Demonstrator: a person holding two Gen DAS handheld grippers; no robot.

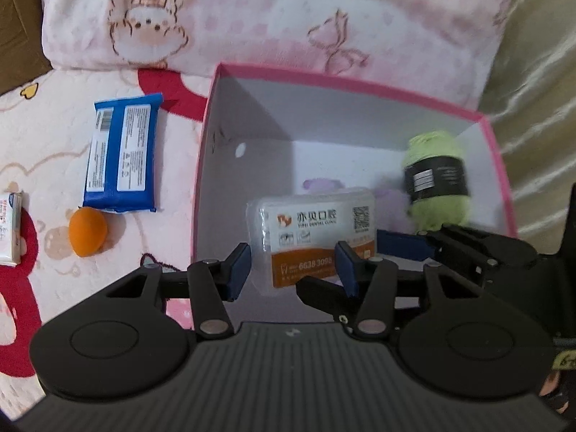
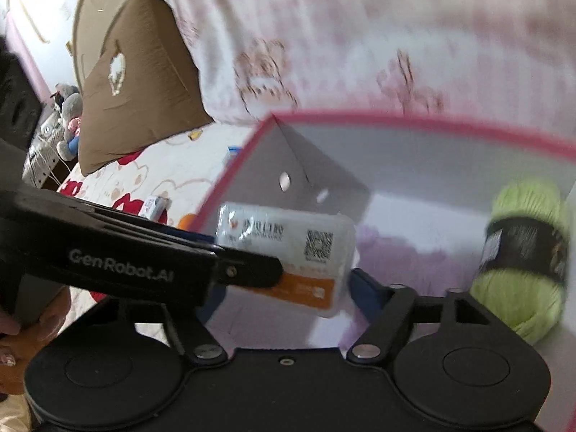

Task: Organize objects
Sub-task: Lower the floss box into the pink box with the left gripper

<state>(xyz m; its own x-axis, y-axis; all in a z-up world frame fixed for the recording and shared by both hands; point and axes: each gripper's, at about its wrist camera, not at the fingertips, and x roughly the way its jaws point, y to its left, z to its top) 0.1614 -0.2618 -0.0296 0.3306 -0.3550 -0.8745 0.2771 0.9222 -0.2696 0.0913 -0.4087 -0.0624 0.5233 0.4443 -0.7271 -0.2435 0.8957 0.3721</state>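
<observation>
1. the pink box (image 1: 498, 151) sits open on the patterned bed cover (image 1: 54, 151), up against a pink printed pillow (image 1: 252, 18).
2. the left gripper (image 1: 293, 270) reaches over the box's near edge, its blue pads spread either side of a clear plastic case (image 1: 316, 230) with an orange and white label; the pads look a little apart from it, not clamped.
3. the case is inside the box, near its front.
4. the right gripper (image 2: 284, 288) comes in from the right; its fingers are wide apart, holding nothing.
5. a lime green yarn ball (image 1: 437, 183) with a black band lies at the box's right wall.
6. left of the box on the cover lie a blue packet (image 1: 120, 154), an orange ball (image 1: 87, 231) and a small white carton (image 1: 10, 228).
</observation>
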